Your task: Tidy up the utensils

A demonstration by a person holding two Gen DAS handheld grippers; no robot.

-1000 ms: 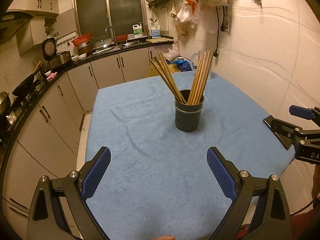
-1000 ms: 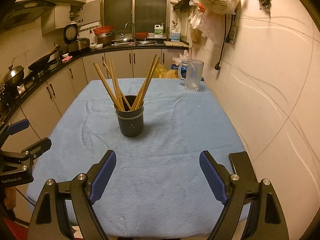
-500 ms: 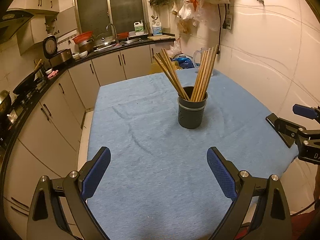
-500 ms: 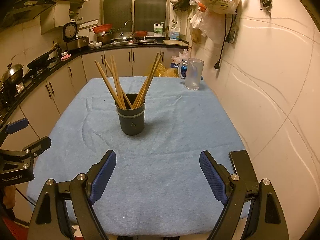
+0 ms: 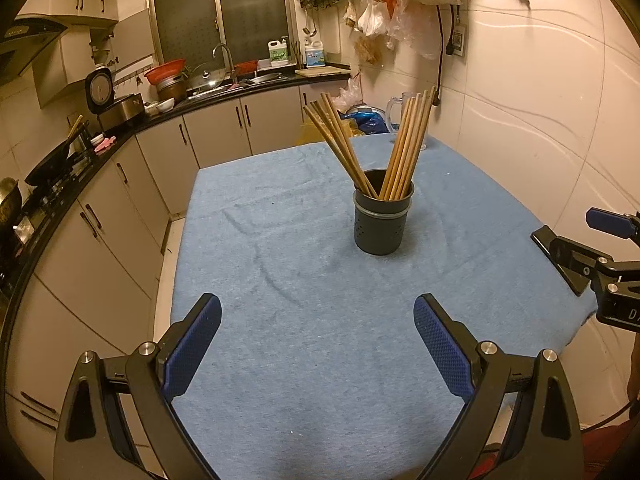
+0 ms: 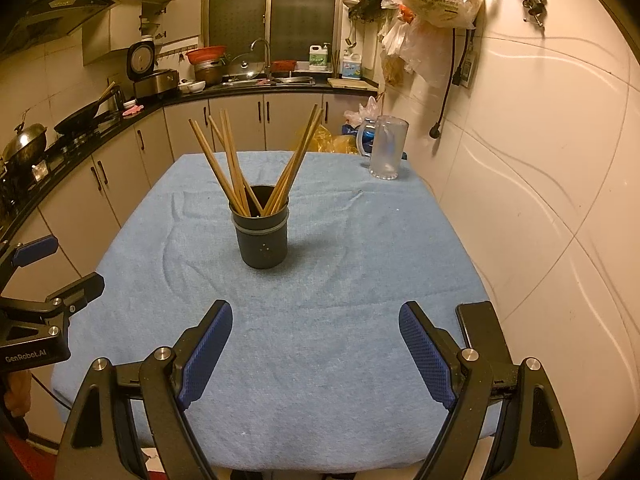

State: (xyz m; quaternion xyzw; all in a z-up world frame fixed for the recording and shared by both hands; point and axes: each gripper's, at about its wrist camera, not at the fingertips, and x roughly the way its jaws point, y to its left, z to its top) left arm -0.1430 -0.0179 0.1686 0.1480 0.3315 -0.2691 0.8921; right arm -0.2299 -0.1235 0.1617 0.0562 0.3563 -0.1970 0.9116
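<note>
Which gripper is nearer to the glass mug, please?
Right. The right gripper faces the glass mug at the table's far right corner; the left gripper sits farther left.

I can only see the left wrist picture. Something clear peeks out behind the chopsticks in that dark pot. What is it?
Observer: A clear glass mug. It stands upright near the far right corner of the blue cloth, well apart from the pot.
Operator: And that other claw at my right edge, is it gripping anything?
Observer: No. The right gripper is open and empty, hovering over the near end of the cloth and pointing towards the pot.
</note>
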